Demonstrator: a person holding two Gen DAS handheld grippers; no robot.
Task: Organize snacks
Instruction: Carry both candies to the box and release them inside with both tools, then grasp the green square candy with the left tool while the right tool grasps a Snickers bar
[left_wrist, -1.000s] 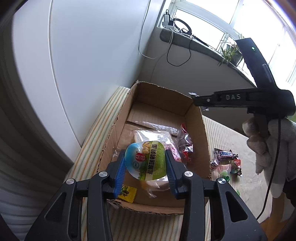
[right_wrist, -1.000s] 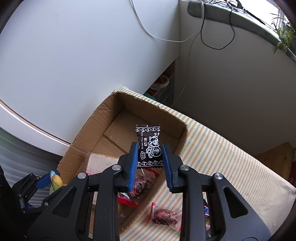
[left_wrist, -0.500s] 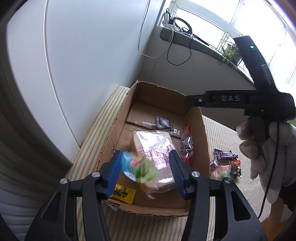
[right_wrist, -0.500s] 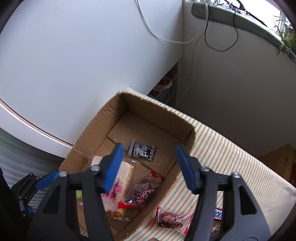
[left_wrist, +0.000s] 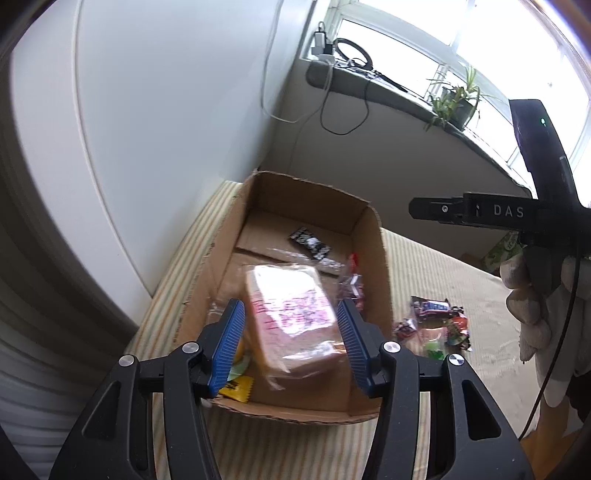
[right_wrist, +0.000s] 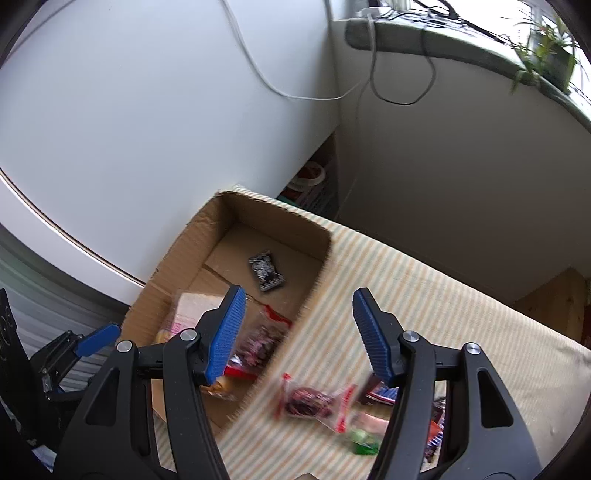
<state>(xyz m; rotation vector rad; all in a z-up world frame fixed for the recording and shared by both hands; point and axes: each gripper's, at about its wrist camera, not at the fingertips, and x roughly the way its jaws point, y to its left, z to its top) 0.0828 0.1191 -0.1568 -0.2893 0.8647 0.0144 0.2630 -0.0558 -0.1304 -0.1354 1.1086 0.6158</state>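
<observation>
An open cardboard box (left_wrist: 373, 258) (right_wrist: 177, 254) stands on a striped cloth. In it lie a bagged bread slice (left_wrist: 291, 310) (right_wrist: 184, 310), a black snack packet (left_wrist: 310, 242) (right_wrist: 266, 271), a red-trimmed clear packet (left_wrist: 352, 284) (right_wrist: 258, 341), and a green-and-yellow packet (left_wrist: 238, 373) low at the near left. My left gripper (left_wrist: 288, 343) is open and empty above the box's near end. My right gripper (right_wrist: 299, 332) is open and empty over the box's right wall. Loose snacks (left_wrist: 436, 325) (right_wrist: 317, 400) lie on the cloth right of the box.
A white wall panel rises left of the box. A windowsill with cables and a plant (left_wrist: 454, 99) runs behind. The right gripper's body and a gloved hand (left_wrist: 535, 295) show at the right of the left wrist view. A wooden floor (right_wrist: 550, 295) lies beyond the cloth.
Both grippers opened. The left let the green-labelled packet fall into the box's near left. The right dropped the black packet onto the box floor and shifted right.
</observation>
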